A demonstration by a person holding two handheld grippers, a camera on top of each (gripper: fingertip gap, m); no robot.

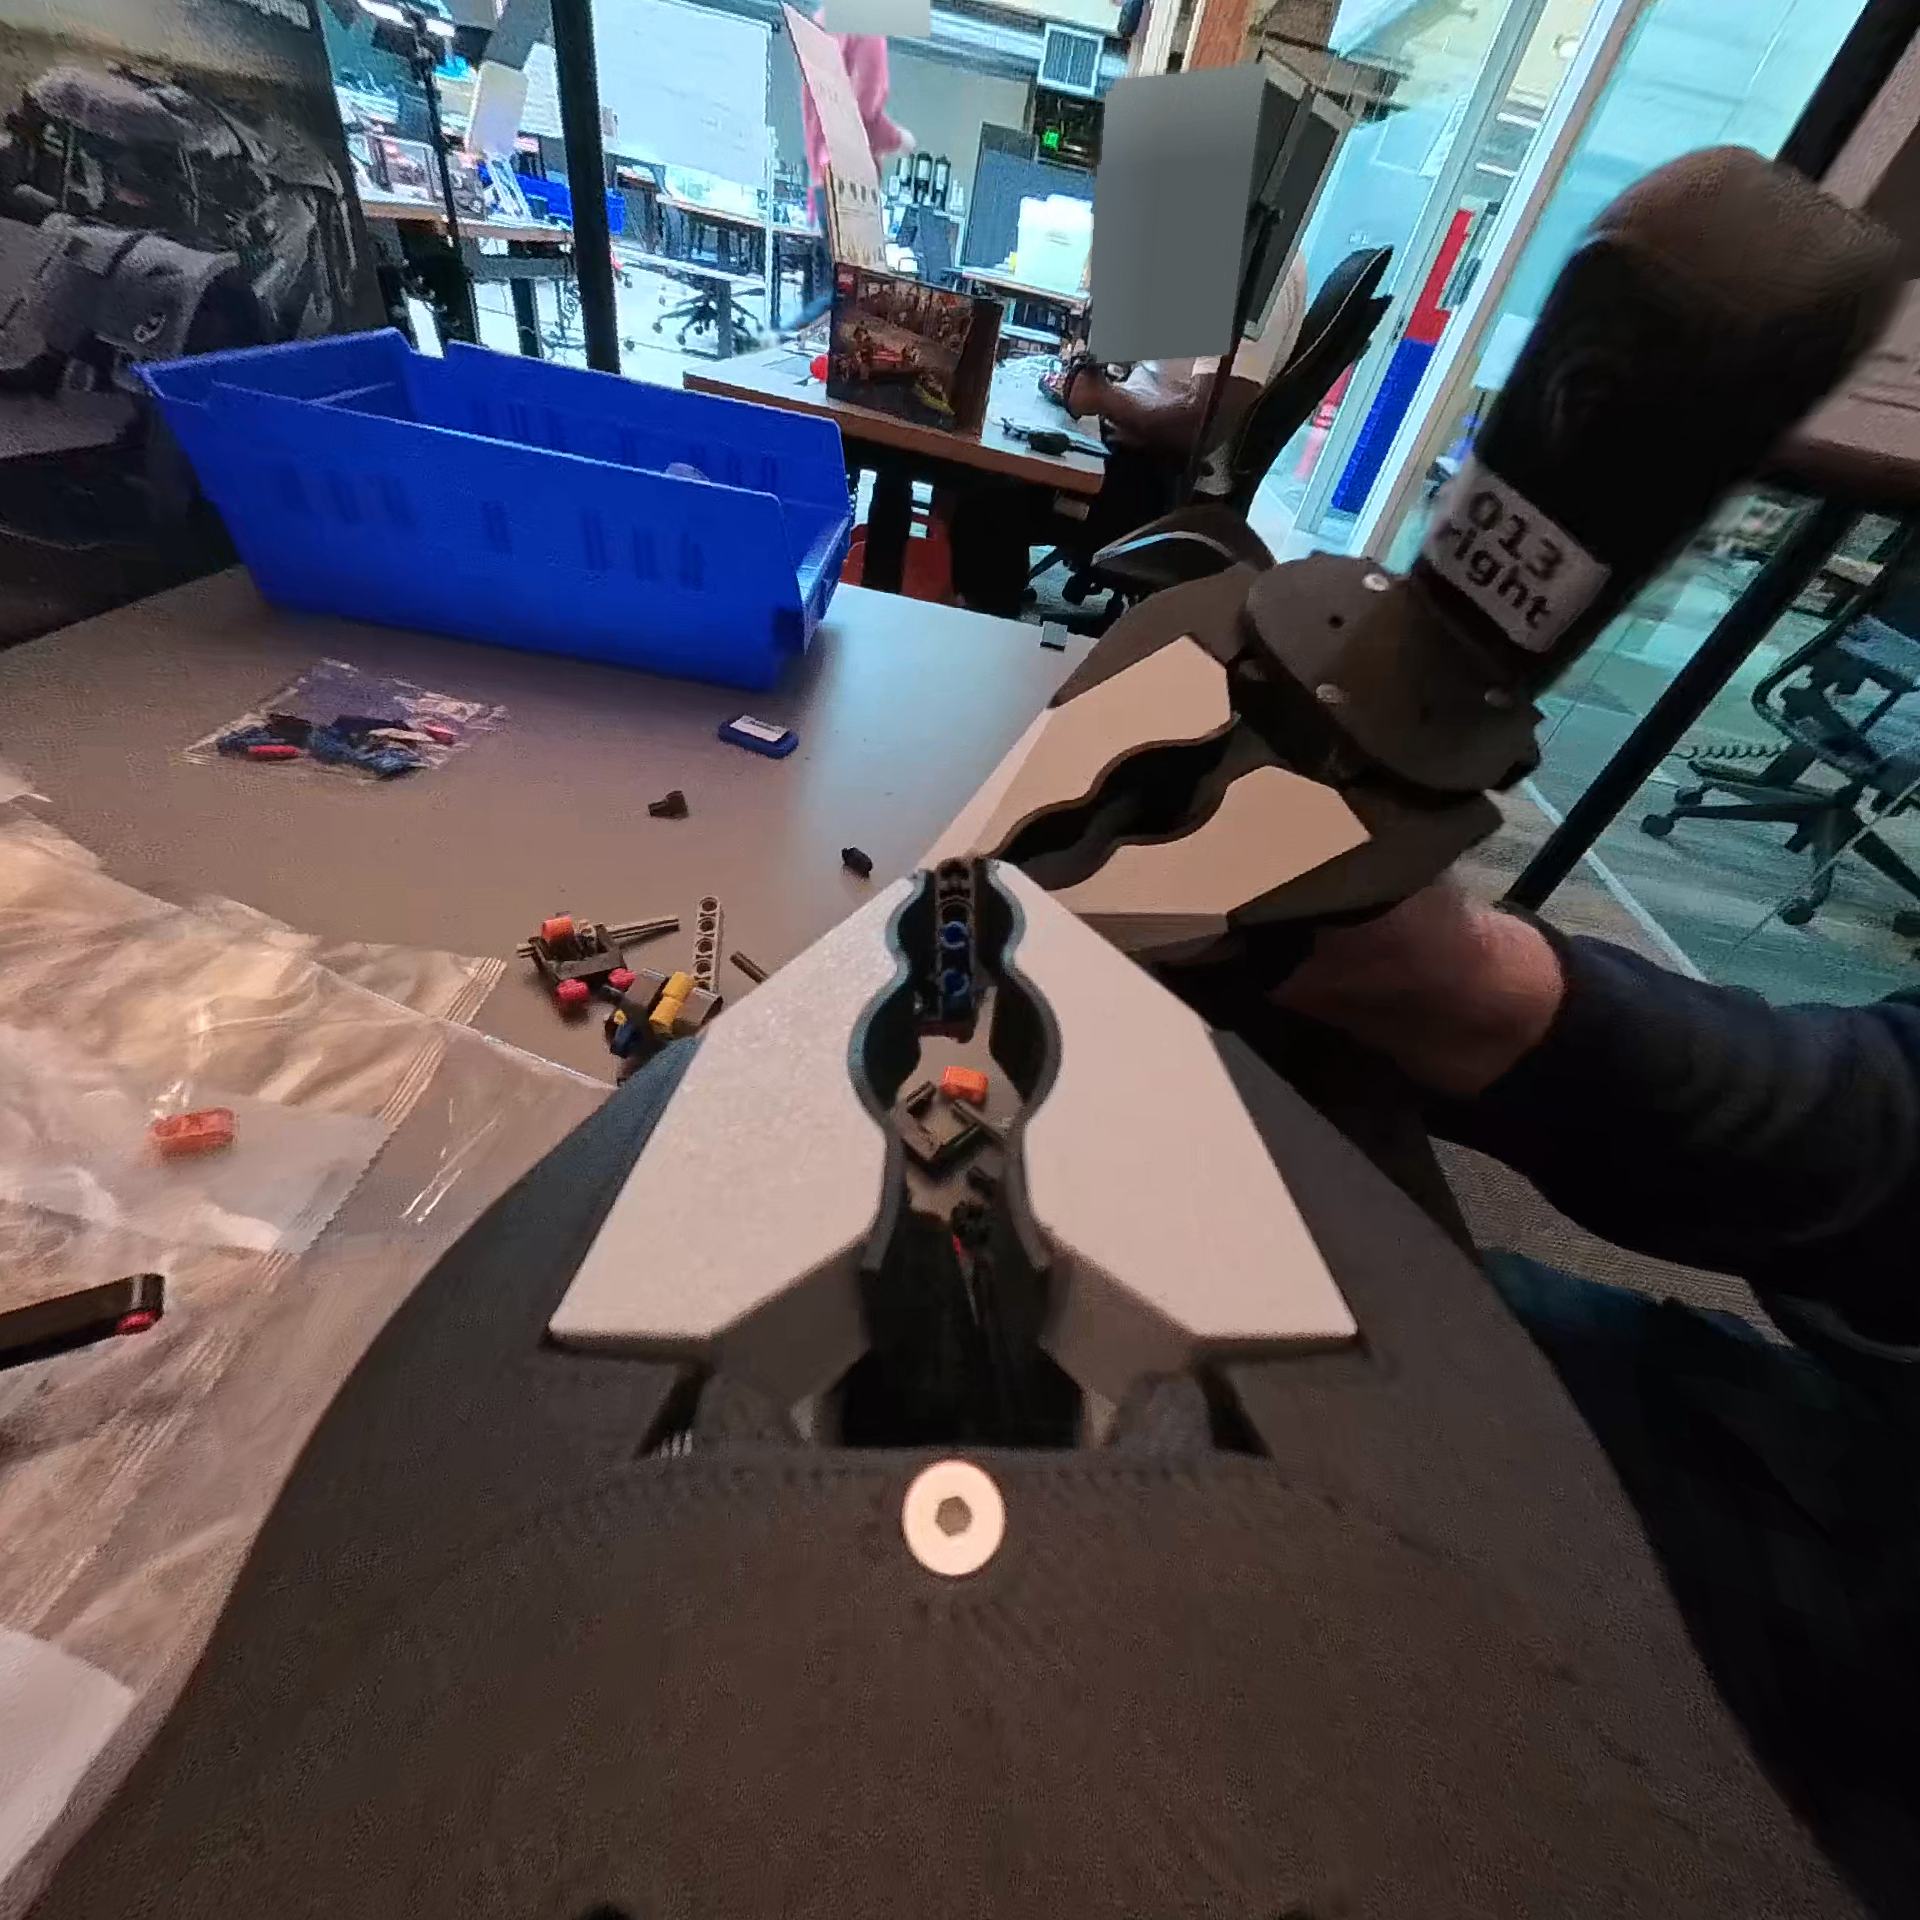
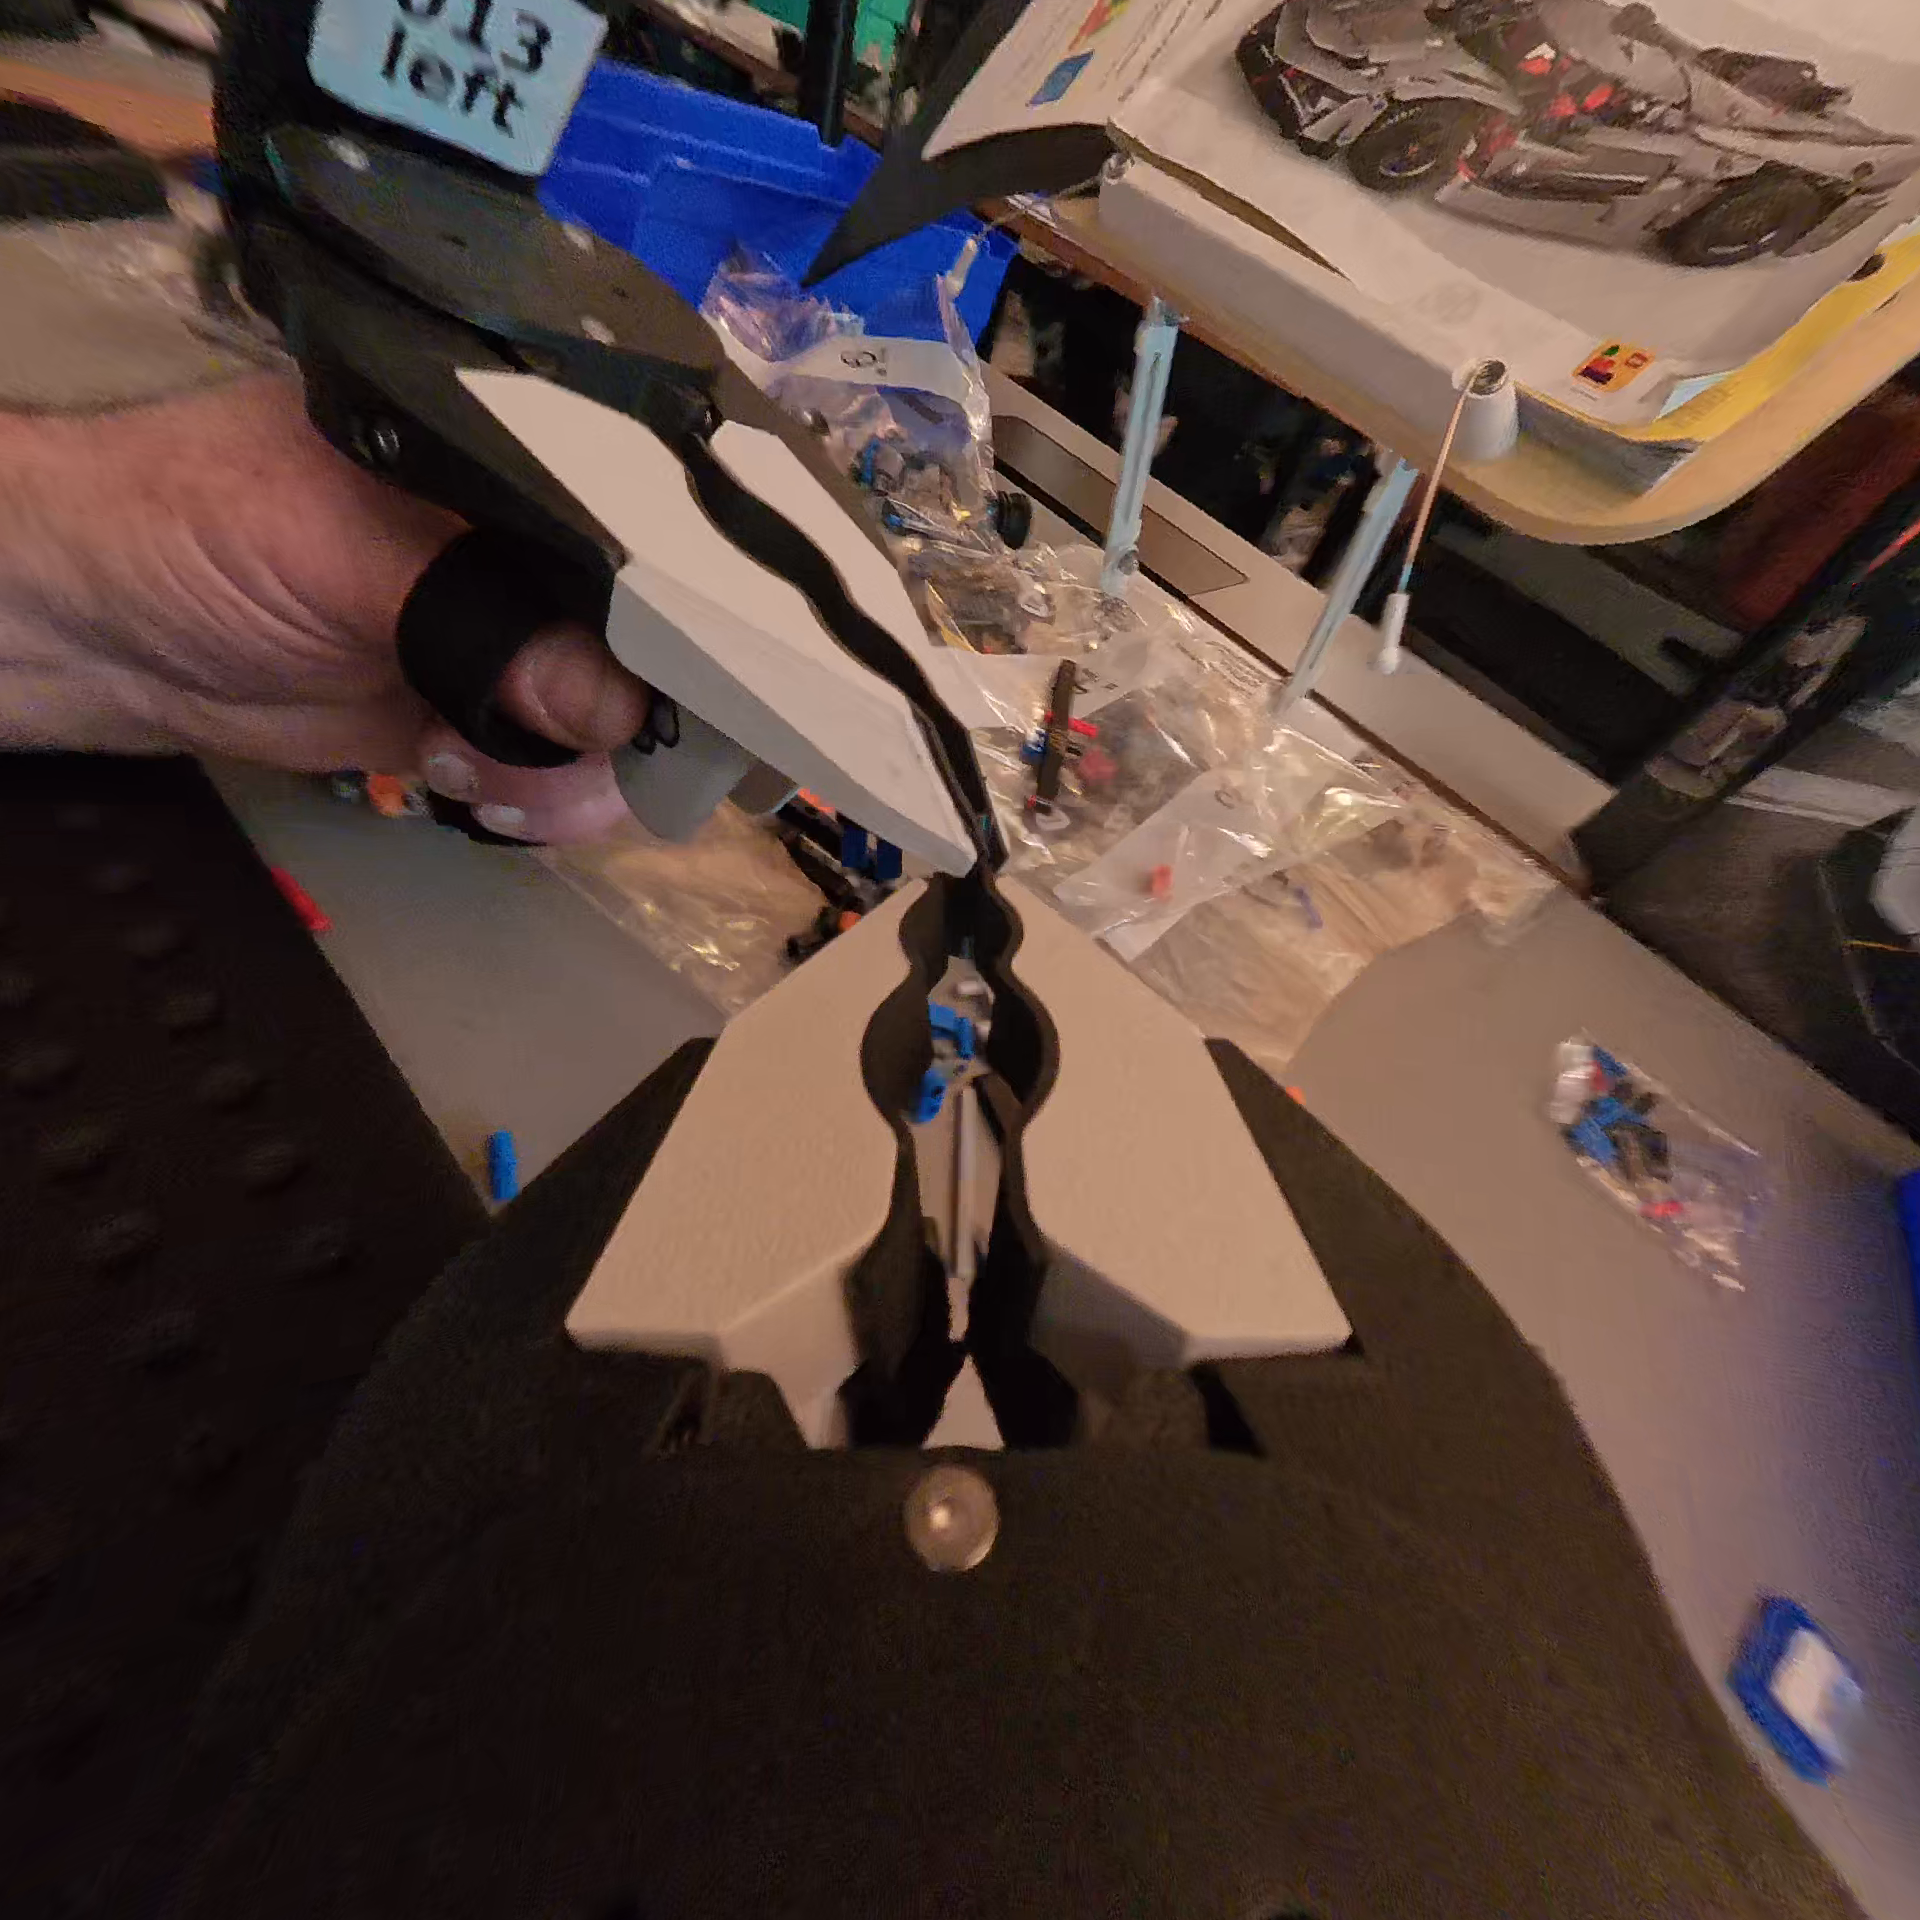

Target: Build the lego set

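A thin black lego beam with blue pins is half hidden, clamped by the left gripper. The right gripper is closed on a blurry blue-and-grey lego piece. Loose bricks are seen near the big blue plastic bin on the grey table.

Black beam: blue pins fitted, held upright (clamped between fingers).
Loose pieces: clustered on table.

From the left wrist view, the left gripper meets the right gripper tip to tip at 12 o'clock, above the worktop. A bin stands on the worktop at 10 o'clock, with a bag of parts before it and a cluster of loose parts nearer, at 9 o'clock of the tips. Empty bags lie at 8 o'clock; from the right wrist view, an instruction booklet lies on a raised stand at 1 o'clock, behind more bags.
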